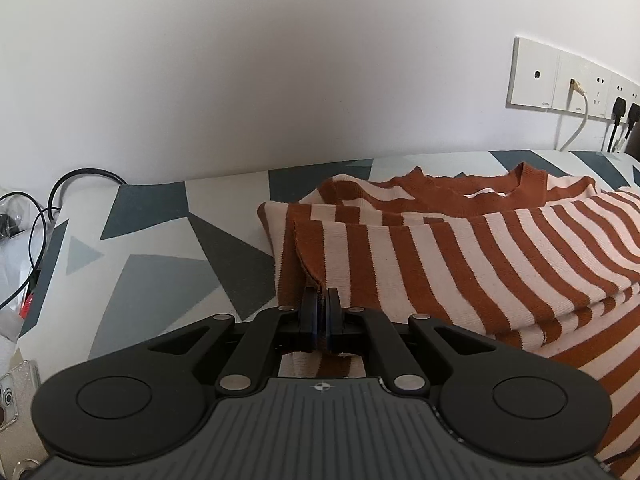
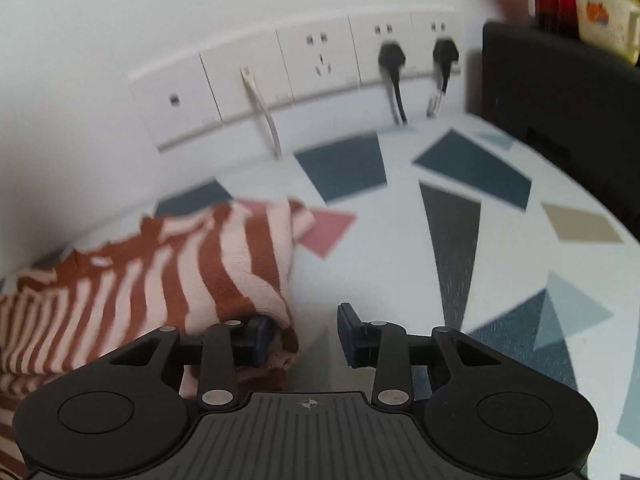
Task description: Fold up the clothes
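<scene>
An orange-and-cream striped sweater (image 1: 460,256) lies partly folded on the patterned table (image 1: 160,240), its collar toward the wall. My left gripper (image 1: 321,308) is shut on the sweater's near left edge, pinching the fabric between its pads. In the right wrist view the same sweater (image 2: 152,280) lies bunched to the left. My right gripper (image 2: 306,330) is open at the sweater's right edge. Its left finger (image 2: 260,332) touches the fabric fold, and the right finger (image 2: 352,328) stands over bare table. The view is blurred.
A white wall with a socket strip (image 2: 304,64) and plugged cables (image 2: 394,80) runs behind the table. A black box (image 2: 560,92) stands at the far right, with a cup (image 2: 604,16) on it. Cables (image 1: 36,216) and a phone (image 1: 16,396) lie off the table's left edge.
</scene>
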### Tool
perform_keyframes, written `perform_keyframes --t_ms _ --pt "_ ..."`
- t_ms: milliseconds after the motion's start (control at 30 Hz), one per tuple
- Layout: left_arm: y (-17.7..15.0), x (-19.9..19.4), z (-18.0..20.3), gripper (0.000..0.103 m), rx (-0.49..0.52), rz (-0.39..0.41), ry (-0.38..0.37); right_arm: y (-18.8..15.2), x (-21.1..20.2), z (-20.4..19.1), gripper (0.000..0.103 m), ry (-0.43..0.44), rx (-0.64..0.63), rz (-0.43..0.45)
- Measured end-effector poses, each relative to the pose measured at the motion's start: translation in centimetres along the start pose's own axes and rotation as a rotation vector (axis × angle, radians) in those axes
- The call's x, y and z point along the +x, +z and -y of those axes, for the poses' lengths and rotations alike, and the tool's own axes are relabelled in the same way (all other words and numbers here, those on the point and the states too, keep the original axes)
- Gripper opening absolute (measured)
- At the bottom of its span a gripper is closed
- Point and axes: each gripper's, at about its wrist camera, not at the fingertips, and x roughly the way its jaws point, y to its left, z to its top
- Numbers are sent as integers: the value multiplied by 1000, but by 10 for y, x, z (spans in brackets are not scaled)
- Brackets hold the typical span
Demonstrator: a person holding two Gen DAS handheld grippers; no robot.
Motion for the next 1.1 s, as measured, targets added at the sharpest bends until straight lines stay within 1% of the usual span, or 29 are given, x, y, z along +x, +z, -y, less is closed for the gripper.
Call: perform_keyframes --t_ms 67,133,200,233,300,367,433,533,567,600,667,733,833,900,933,967,1033,1067,1100 --pt "-1 -4 0 4 1 -4 -3 -4 -3 -1 32 10 -27 -11" --pt "-3 -7 1 4 2 -7 -6 -3 -13 -5 32 34 -60 -43" --pt "-4 -11 1 4 3 -11 -9 -2 -27 -10 35 49 -96 -39" --pt "-4 -13 1 4 3 -12 -11 -1 -32 -11 38 64 -100 -38" --pt "-6 -17 1 4 4 -16 -14 2 -42 -12 40 97 -107 -34" --pt "-6 -17 1 4 -2 -21 -12 6 -50 -16 41 150 -117 -19" --pt "-5 -14 0 4 -10 -23 -6 12 -55 -26 41 217 -153 9" --pt "-1 -9 2 4 5 -22 11 21 -47 -40 45 244 -192 60" --pt "-2 -7 3 4 16 -22 17 25 -45 -45 45 253 -204 77" --pt "-2 -5 4 4 26 -22 23 28 -41 -49 44 254 -216 93" --pt "-4 -4 7 4 64 -14 36 31 -25 -53 43 219 -242 99" --pt "-5 -2 11 5 100 -9 58 30 -5 -57 43 179 -285 49" --pt "-5 1 13 6 112 -10 75 18 19 -62 42 135 -389 -31" --pt "-1 2 13 6 108 -25 76 9 26 -64 42 116 -455 -34" --pt "1 3 12 6 114 -33 75 7 26 -64 42 116 -455 -28" --pt "3 4 12 8 119 -45 71 7 27 -64 42 115 -447 -28" --pt "9 4 9 14 112 -79 68 9 28 -65 42 108 -432 -38" --pt "12 1 6 25 97 -98 84 9 29 -67 44 103 -435 -37" --pt "15 -2 4 40 83 -116 99 9 29 -68 44 102 -434 -34"
